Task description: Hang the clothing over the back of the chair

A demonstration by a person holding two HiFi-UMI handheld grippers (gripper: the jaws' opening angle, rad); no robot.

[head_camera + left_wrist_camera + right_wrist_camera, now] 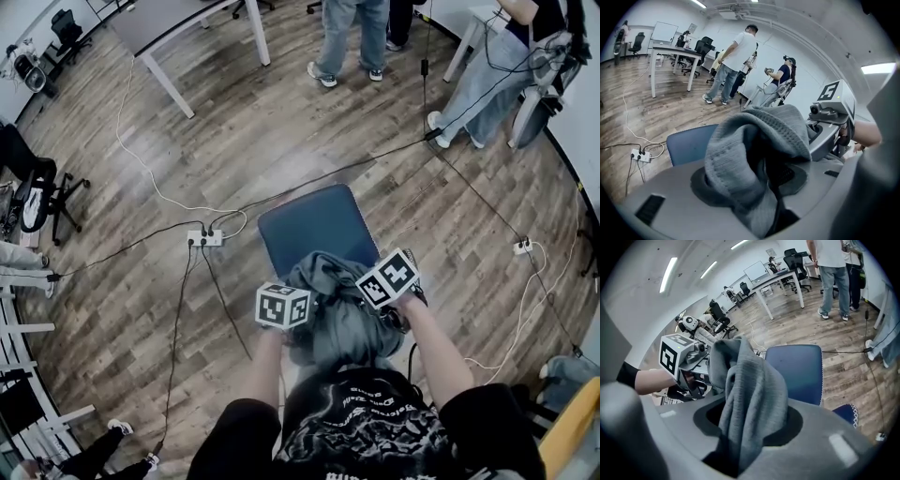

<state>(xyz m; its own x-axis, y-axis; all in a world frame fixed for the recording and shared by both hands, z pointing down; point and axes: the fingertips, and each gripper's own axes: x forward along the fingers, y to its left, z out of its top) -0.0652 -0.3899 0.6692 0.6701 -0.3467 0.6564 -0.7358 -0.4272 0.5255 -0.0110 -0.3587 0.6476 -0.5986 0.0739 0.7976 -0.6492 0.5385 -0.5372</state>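
Observation:
A grey knit garment (339, 314) lies bunched over the near end of a blue chair (314, 230), and its folds hide the chair's back. Both grippers are down at the garment, the left gripper (294, 307) on its left side and the right gripper (380, 292) on its right. In the left gripper view the garment (740, 154) drapes loosely between wide jaws of the left gripper (757, 190), with a dark gap beside it. In the right gripper view a gathered fold (750, 390) fills the slot of the right gripper (747, 432), which is shut on it.
A power strip (204, 238) and several cables cross the wooden floor left of and beyond the chair. A white table (178, 23) stands at the far left. People stand at the far side (352, 37) and far right (497, 70). A black office chair (37, 192) is at the left edge.

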